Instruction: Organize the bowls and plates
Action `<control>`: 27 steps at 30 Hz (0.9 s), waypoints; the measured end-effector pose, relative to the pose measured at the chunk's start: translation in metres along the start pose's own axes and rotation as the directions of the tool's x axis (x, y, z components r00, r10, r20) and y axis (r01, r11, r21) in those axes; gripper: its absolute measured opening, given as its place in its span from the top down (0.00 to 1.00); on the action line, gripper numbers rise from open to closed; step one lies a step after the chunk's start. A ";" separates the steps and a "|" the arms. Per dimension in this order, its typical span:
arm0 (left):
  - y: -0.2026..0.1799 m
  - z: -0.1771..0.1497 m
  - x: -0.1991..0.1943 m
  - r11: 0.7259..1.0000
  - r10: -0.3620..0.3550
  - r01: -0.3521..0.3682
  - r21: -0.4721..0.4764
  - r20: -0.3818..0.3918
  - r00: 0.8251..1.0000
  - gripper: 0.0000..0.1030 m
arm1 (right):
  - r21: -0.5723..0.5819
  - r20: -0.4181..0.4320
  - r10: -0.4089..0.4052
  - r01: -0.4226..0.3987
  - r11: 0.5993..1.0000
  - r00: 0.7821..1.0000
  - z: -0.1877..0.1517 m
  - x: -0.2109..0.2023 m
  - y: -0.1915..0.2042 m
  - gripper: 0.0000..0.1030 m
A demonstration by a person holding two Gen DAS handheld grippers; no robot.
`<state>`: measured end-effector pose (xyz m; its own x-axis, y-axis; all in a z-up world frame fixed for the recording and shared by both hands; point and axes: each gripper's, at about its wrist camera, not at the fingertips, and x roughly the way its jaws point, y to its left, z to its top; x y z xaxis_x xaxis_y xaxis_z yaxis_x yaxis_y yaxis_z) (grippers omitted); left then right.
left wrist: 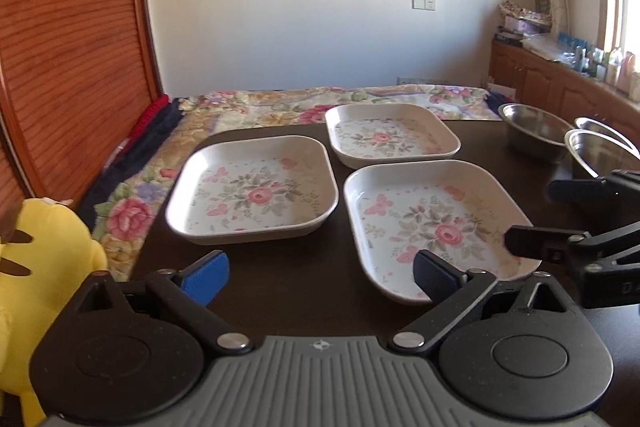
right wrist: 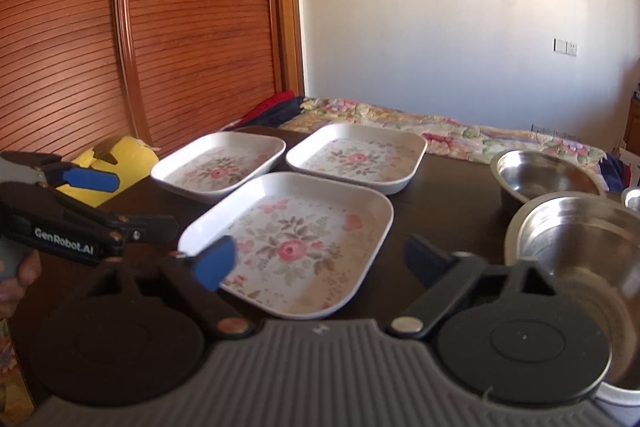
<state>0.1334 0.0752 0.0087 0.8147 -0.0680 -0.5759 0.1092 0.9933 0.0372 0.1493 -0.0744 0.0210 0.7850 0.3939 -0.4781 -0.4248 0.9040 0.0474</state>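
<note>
- Left wrist view: the left gripper (left wrist: 320,277) is held low over the dark, smooth table (left wrist: 280,279), its fingers (left wrist: 208,273) spread wide with nothing between them; blue ribbed pads are seen on the tips.
- Three square plates with rounded corners and raised rims, glossy white with a pink rose and butterfly print, are laid flat on the table: a left plate (left wrist: 252,191), a far plate (left wrist: 390,137) and a near plate (left wrist: 432,227), close together without touching.
- The right fingertip is seen over the near plate's front rim; contact cannot be told.
- Round, shiny steel bowls (left wrist: 534,133) are set at the table's right side.
- The right gripper (left wrist: 532,215) is seen from the side at the right edge, its fingers apart.
- A yellow plush toy (left wrist: 44,251) is seen at the left, and a floral quilt (left wrist: 256,107) beyond the table.
- Right wrist view: the right gripper (right wrist: 320,263) is held over the near plate (right wrist: 296,243), fingers (right wrist: 214,263) spread wide and empty.
- The left plate (right wrist: 218,165) and far plate (right wrist: 356,155) lie behind it.
- Steel bowls (right wrist: 576,243) stand just to the right.
- The left gripper (right wrist: 128,203) is seen at the left, fingers parted, before a ribbed wooden door (right wrist: 160,19).
</note>
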 end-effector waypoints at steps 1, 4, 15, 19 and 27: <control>0.001 0.001 0.002 1.000 -0.016 0.016 -0.006 -0.003 1.000 0.10 | 0.004 -0.005 0.004 -0.004 1.000 1.000 0.000 0.002 0.000 0.17; 0.002 0.001 0.010 0.999 -0.041 0.041 -0.024 -0.009 0.999 0.21 | 0.007 -0.017 0.002 -0.002 1.000 1.000 0.000 0.009 -0.001 0.22; -0.004 0.004 0.030 0.994 -0.102 0.100 -0.051 -0.040 0.994 0.57 | 0.056 -0.066 -0.003 0.007 0.998 0.998 0.000 0.024 -0.013 0.48; -0.007 0.005 0.035 0.993 -0.109 0.106 -0.050 -0.053 0.993 0.69 | 0.062 -0.088 -0.006 0.012 0.998 0.996 -0.001 0.029 -0.015 0.53; -0.008 0.005 0.045 0.994 -0.104 0.101 -0.044 -0.070 0.992 0.74 | 0.073 -0.114 -0.018 0.027 0.997 0.993 -0.001 0.035 -0.020 0.57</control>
<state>0.1720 0.0637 -0.0131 0.7571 -0.1644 -0.6322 0.1661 0.9844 -0.0571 0.1848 -0.0788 0.0026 0.7362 0.3560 -0.5755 -0.3695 0.9239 0.0988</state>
